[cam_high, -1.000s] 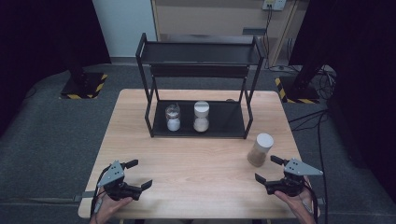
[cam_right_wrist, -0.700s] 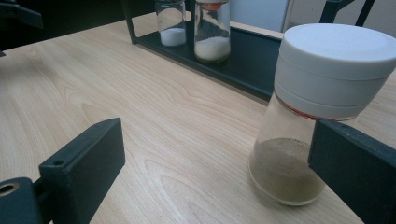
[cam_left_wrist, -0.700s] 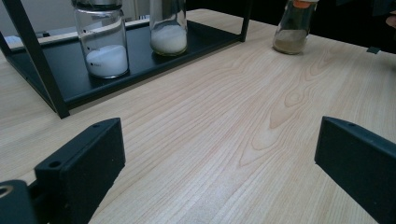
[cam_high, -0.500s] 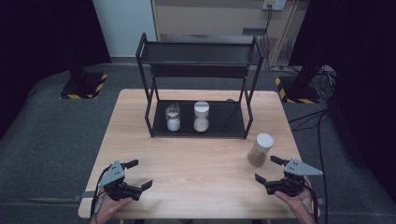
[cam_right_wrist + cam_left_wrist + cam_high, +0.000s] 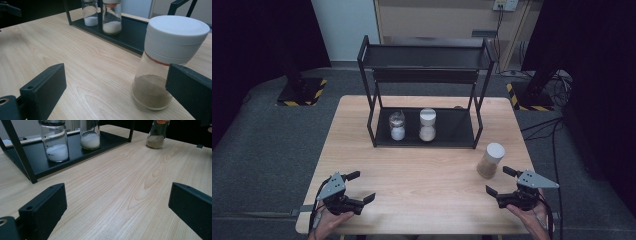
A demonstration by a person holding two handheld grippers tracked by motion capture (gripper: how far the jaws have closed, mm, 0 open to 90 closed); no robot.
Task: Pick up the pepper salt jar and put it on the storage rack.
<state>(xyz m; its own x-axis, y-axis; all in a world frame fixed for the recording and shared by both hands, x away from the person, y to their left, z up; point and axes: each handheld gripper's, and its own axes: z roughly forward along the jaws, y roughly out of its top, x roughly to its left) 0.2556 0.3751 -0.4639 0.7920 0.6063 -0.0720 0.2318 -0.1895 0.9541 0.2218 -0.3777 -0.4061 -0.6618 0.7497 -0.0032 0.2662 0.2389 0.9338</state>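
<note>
High view shows nothing has shifted over the last second: both tools rest wide open and empty at the bench's near edge, the right tool (image 5: 501, 181) just short of the white-capped glass jar of brown powder (image 5: 490, 160) near the right edge, ungrasped; the left tool (image 5: 360, 186) idles.

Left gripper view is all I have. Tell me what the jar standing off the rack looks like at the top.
Observer: The jar with brown powder has a flat white lid with an orange ring under it, seen in the right gripper view.
Operator: Report where the right hand-held gripper sits relative to it.
Observer: The right hand-held gripper is open on the near side of that jar, not touching it.
Operator: Say what is on the rack's top shelf.
Observer: The high view shows nothing on the top shelf of the black rack; the two jars with white contents stand on the bottom shelf.
</note>
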